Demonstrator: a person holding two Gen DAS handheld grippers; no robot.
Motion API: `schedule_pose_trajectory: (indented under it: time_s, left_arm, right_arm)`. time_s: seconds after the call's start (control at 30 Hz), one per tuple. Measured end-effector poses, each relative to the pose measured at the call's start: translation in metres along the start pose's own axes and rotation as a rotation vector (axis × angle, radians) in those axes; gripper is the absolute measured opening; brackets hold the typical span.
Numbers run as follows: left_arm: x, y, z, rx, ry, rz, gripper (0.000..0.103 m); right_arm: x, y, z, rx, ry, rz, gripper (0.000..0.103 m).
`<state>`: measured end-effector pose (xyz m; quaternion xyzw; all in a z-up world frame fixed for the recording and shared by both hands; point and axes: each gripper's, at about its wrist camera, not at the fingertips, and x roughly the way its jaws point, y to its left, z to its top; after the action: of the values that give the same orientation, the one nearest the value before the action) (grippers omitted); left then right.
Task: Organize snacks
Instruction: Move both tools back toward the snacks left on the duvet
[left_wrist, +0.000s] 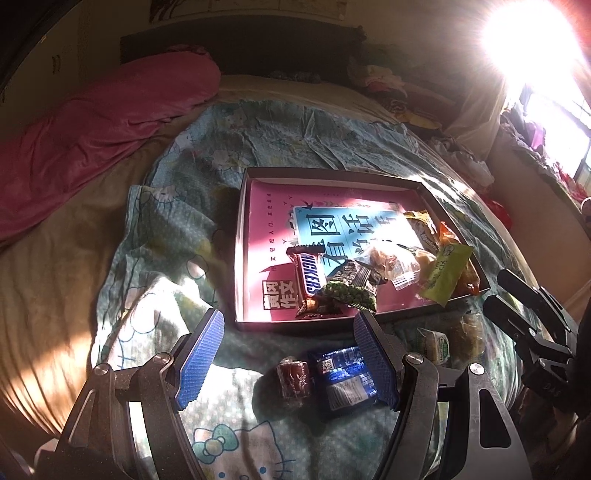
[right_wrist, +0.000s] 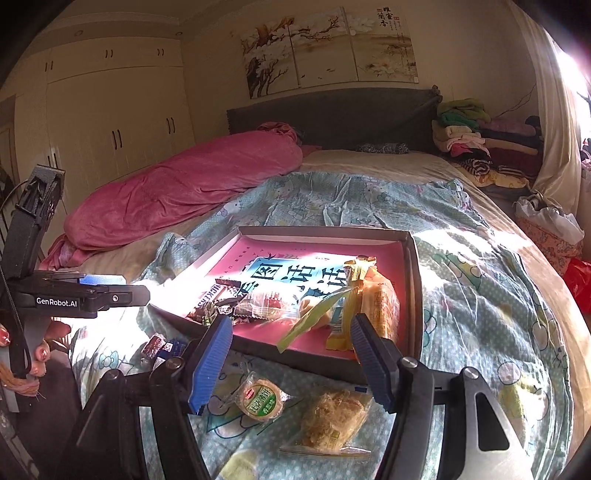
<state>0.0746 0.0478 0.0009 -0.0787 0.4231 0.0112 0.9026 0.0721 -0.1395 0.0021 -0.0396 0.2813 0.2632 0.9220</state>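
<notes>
Snack sorting on bed: both tongs apart, empty.
Left tongs (left_wrist: 290, 354) hover over blue packet (left_wrist: 345, 380) and red candy (left_wrist: 293, 380); right tongs (right_wrist: 290, 360) over round biscuit (right_wrist: 260, 400) and pastry (right_wrist: 338, 419). Tray (left_wrist: 242, 221) holds remaining snacks.

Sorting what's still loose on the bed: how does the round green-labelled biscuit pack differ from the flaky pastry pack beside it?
The round biscuit pack is a neat disc with a green and red printed label; the flaky pastry pack is a lumpy, irregular golden piece seen through a mostly clear wrapper. The biscuit pack looks smaller; the pastry pack spreads wider. Both lie on the bedspread, outside the box, below the open right gripper.
</notes>
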Motion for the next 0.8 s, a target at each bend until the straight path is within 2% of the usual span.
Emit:
schedule_pose_trajectory:
  time_s: [0.53, 0.8]
  left_arm:
    - [0.011, 0.005, -0.034, 0.032, 0.11, -0.007, 0.075]
    - [0.016, 0.011, -0.039, 0.017, 0.134, 0.009, 0.075]
  right_arm:
    - [0.0, 0.014, -0.009, -0.04, 0.043, 0.002, 0.07]
    - [0.006, 0.015, -0.014, -0.046, 0.082, -0.004, 0.071]
